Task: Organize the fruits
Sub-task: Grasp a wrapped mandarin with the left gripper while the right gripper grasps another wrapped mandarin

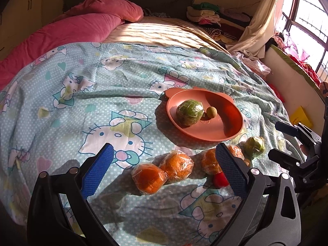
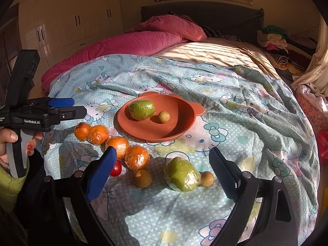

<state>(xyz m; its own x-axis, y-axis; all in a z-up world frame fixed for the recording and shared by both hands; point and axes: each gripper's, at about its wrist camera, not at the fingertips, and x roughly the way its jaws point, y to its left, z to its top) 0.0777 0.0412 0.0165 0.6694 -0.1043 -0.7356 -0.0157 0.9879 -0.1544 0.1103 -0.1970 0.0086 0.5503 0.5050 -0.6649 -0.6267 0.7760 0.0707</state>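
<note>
- Two hand-held grippers hover over a bed spread with a cartoon-cat sheet (image 2: 256, 123), where a fruit-sorting job looks to be under way, with most of the fruit yet to be moved.
- The right gripper (image 2: 162, 162) has its blue-padded jaws wide apart and holding nothing; a wrapped green fruit (image 2: 181, 174) lies on the sheet just beyond and between its fingertips, seemingly lined up as the next pick.
- A small brown fruit (image 2: 207, 178) touches that green fruit on the side of the right-hand finger, and another brown one (image 2: 142, 178) sits nearer the left-hand finger, so a closing grip risks nudging them.
- The left gripper (image 1: 164, 155) is likewise spread open and empty, angled down at two wrapped oranges (image 1: 164, 173) resting between its fingers' reach.
- Two more wrapped oranges (image 2: 128, 152) lie beside the right gripper's left finger, which partly hides a small red fruit (image 2: 116, 169).
- Ahead of both grippers, well past the loose fruit, an orange-pink plate (image 2: 174, 129) already holds one wrapped green fruit (image 2: 141, 109) and one small brown fruit (image 2: 164, 116) side by side, probably as the collecting spot.
- The plastic wrap on the larger fruit looks slick, so a centred squeeze seems wise.
- A hand (image 2: 12, 141) grips the left tool's handle at the edge of the right camera's view.
</note>
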